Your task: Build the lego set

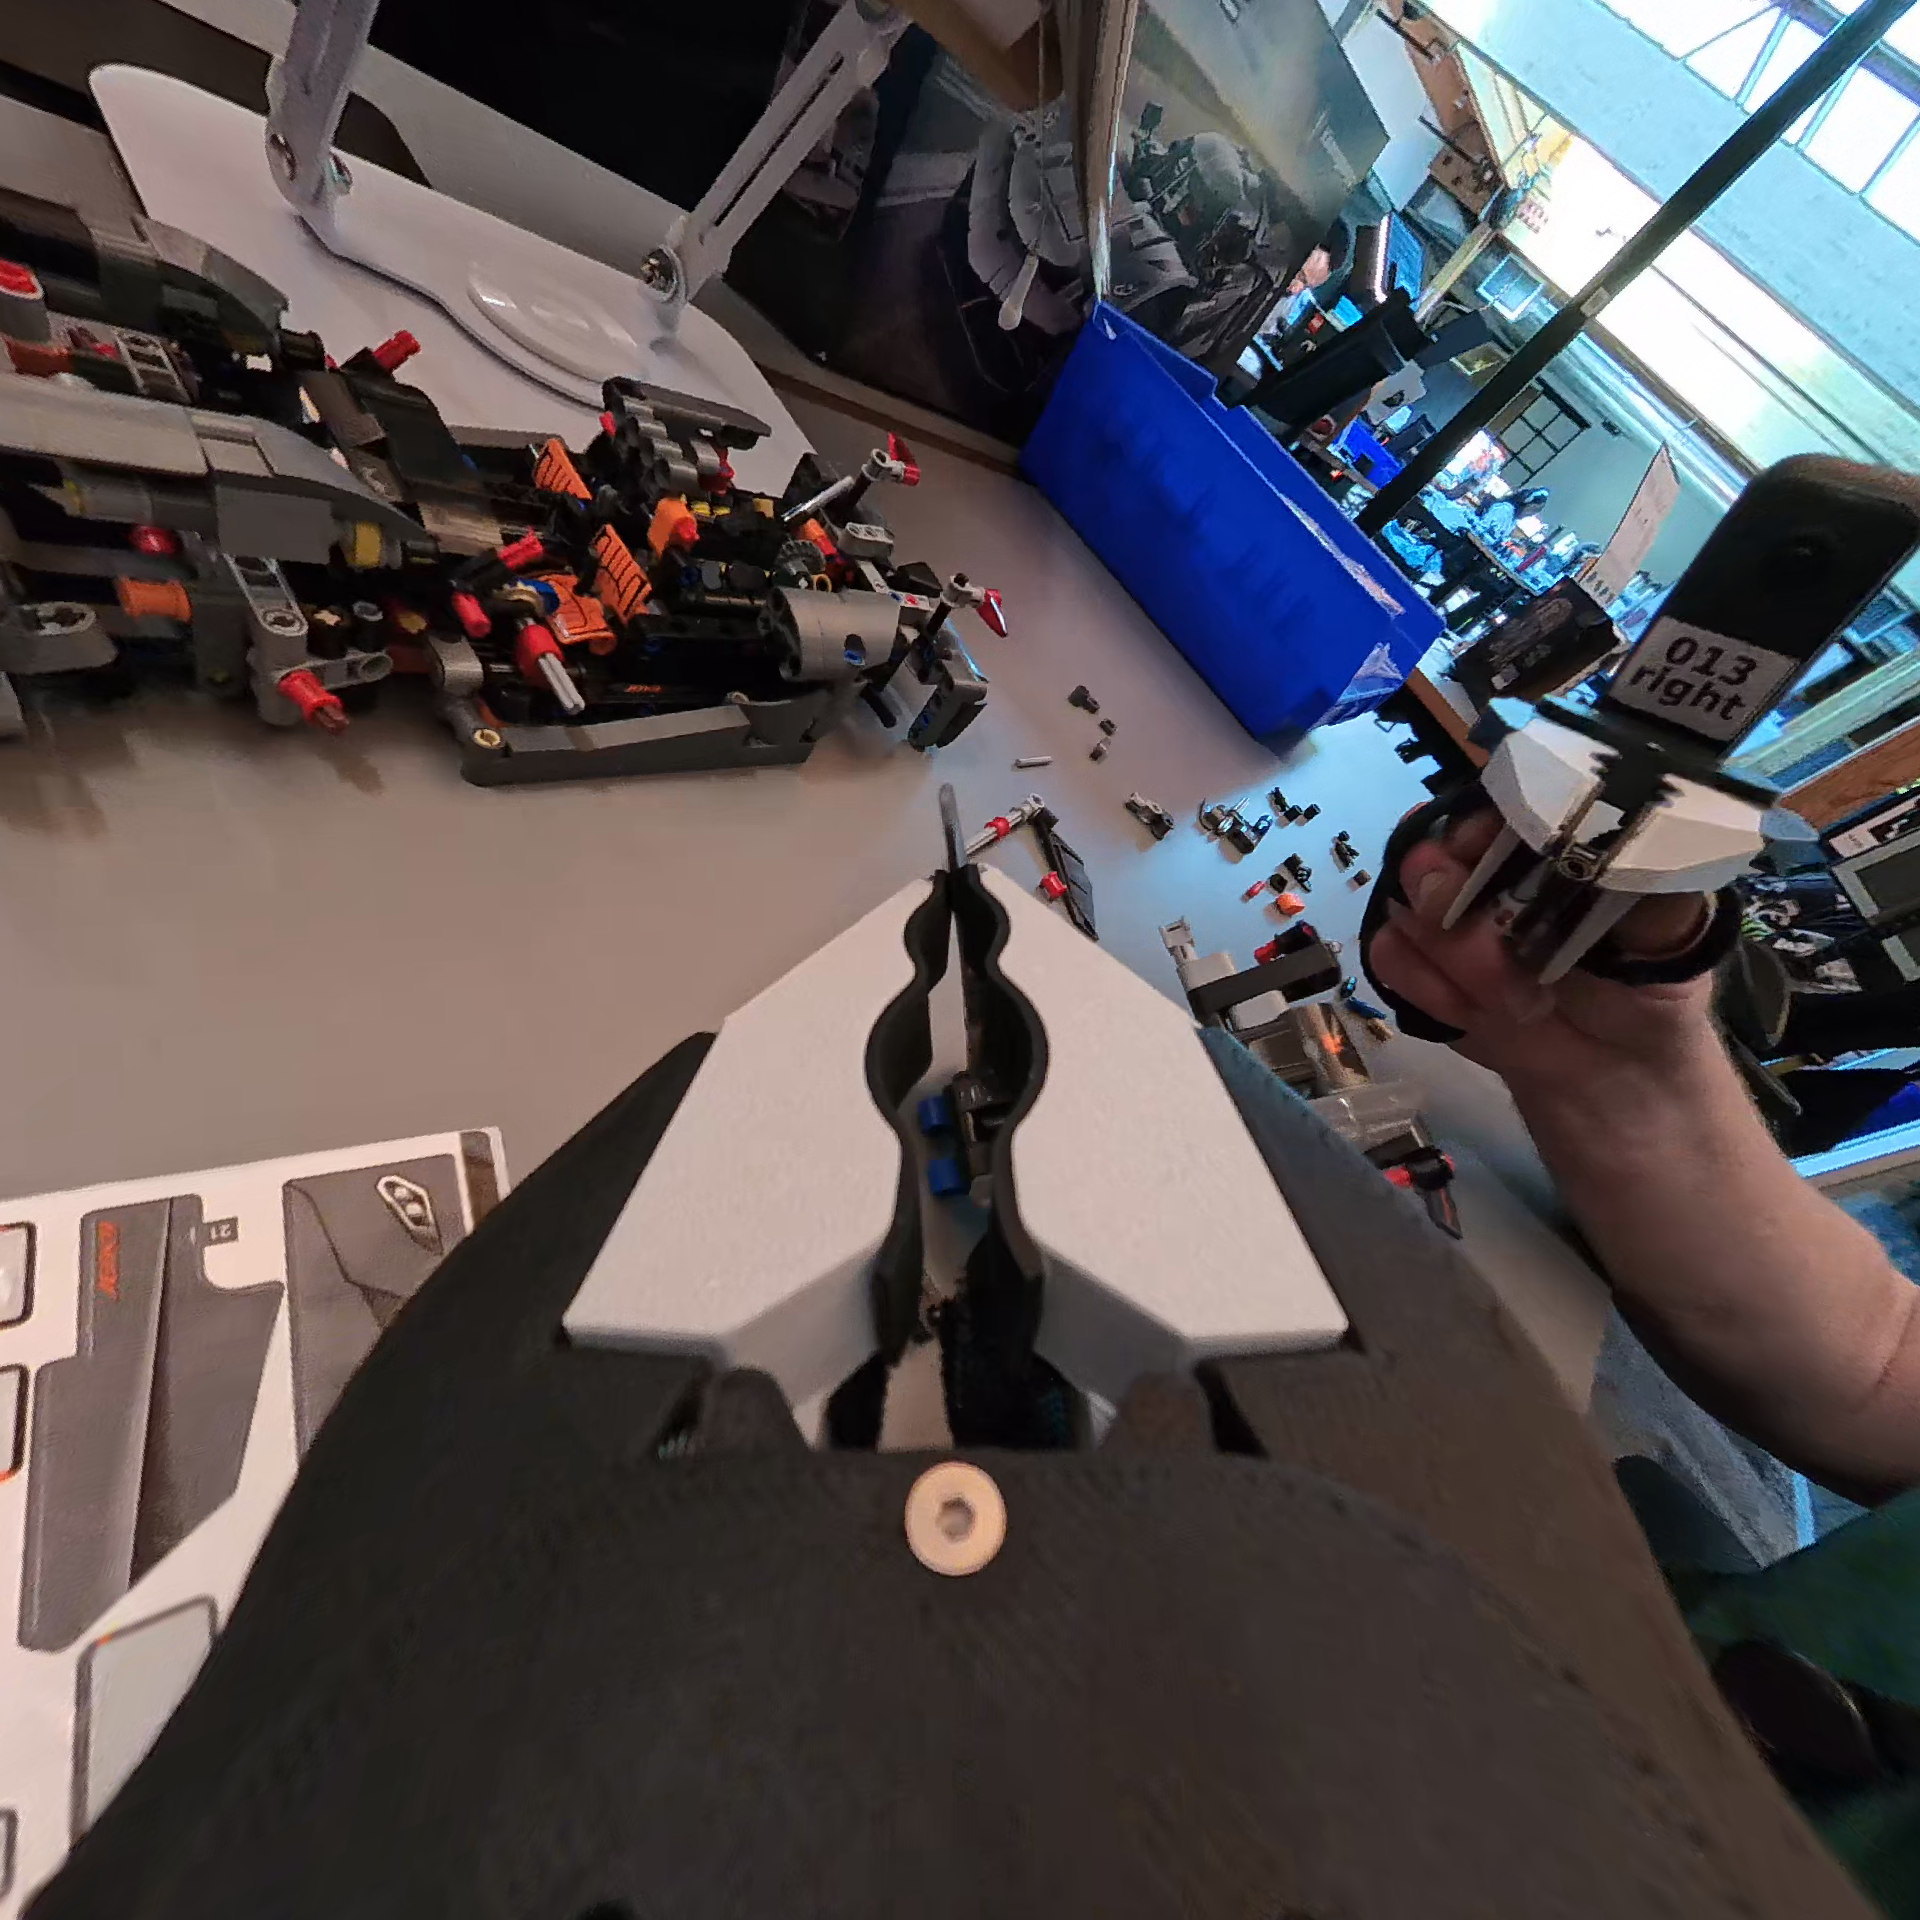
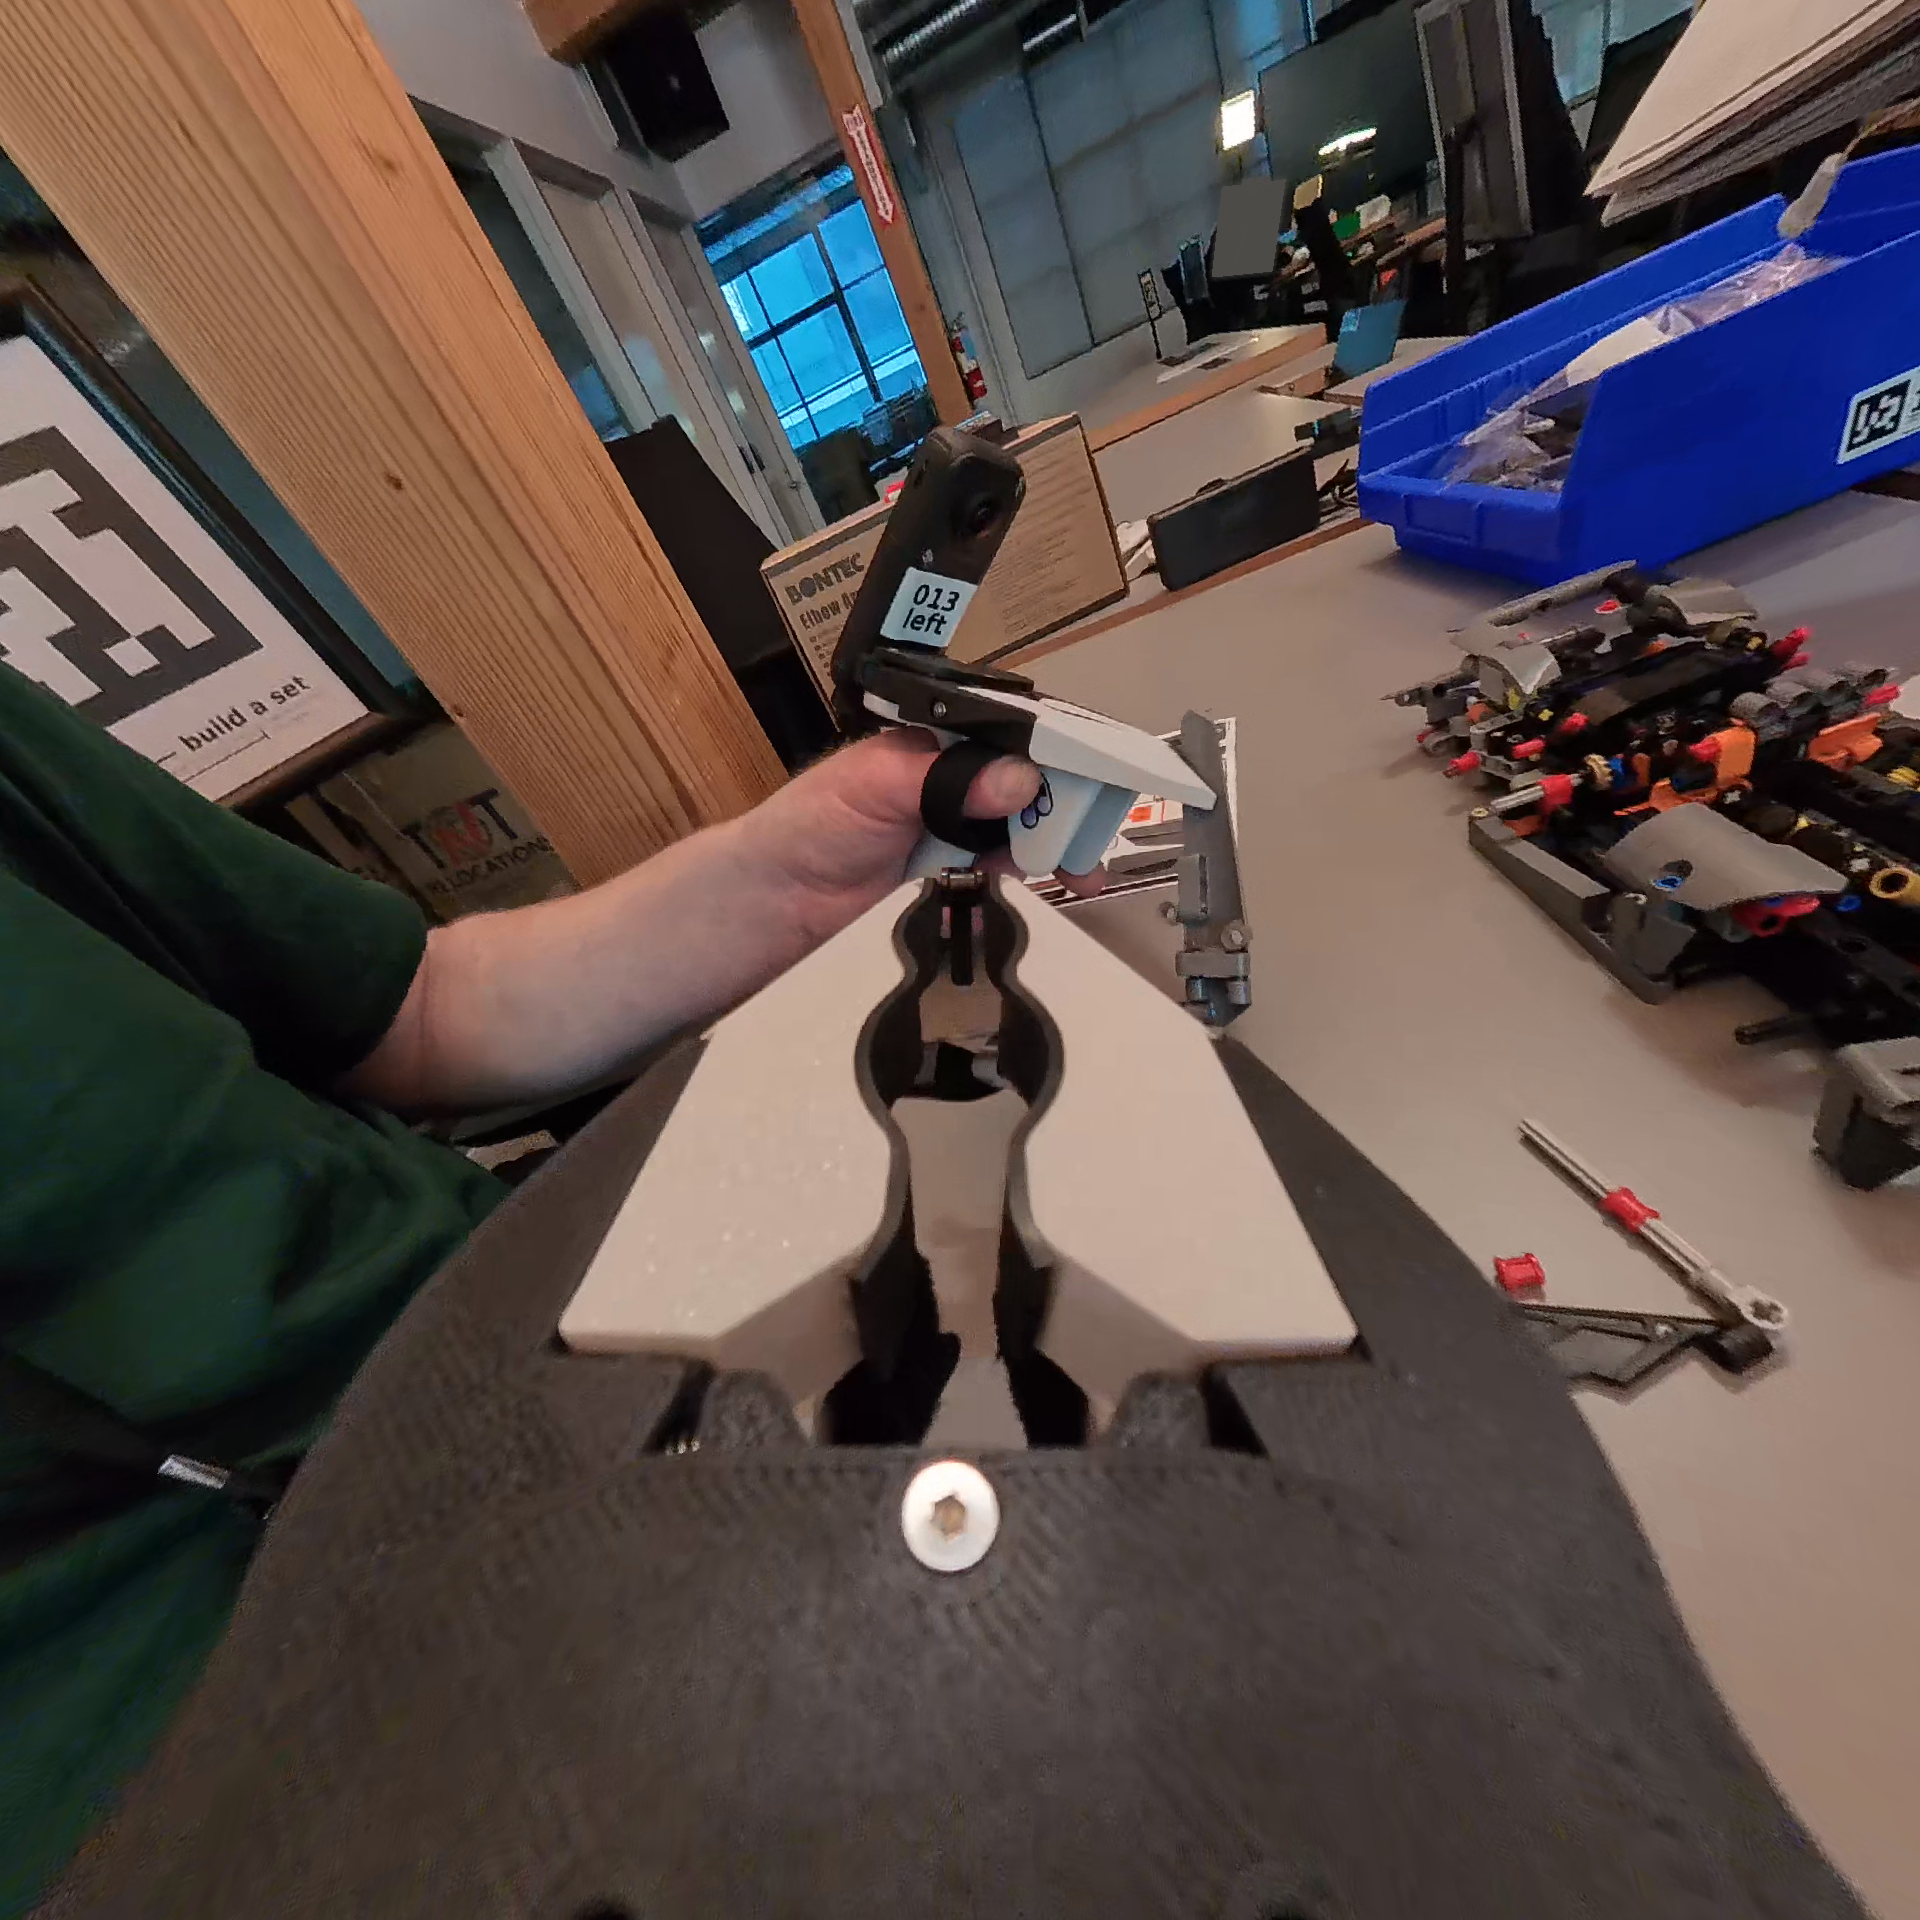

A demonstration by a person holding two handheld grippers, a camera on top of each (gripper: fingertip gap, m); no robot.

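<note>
My left gripper [image 1: 951, 883] is shut on a long dark grey Lego panel [image 1: 948, 821] with blue pins, seen edge-on between the fingers. In the right wrist view the left gripper [image 2: 1195, 795] holds that panel [image 2: 1210, 883] hanging upright just above the table. My right gripper [image 2: 961, 904] is shut on a small grey and black Lego piece [image 2: 961, 883], raised close to the left hand. The right gripper also shows in the left wrist view [image 1: 1538, 904], in a hand. The half-built grey, black and orange car [image 1: 520, 582] [image 2: 1714, 810] lies on the grey table [image 1: 416, 935].
A blue bin [image 1: 1216, 561] [image 2: 1662, 436] stands beyond the car. Several small loose pieces [image 1: 1247, 831], an axle with red bushes [image 2: 1652, 1236] and a small sub-assembly [image 1: 1278, 987] lie on the table. A sticker sheet [image 1: 208, 1351] lies near left. A white monitor stand [image 1: 499, 270] is behind the car. Across from one pair of fingers to the other is roughly 15 cm.
</note>
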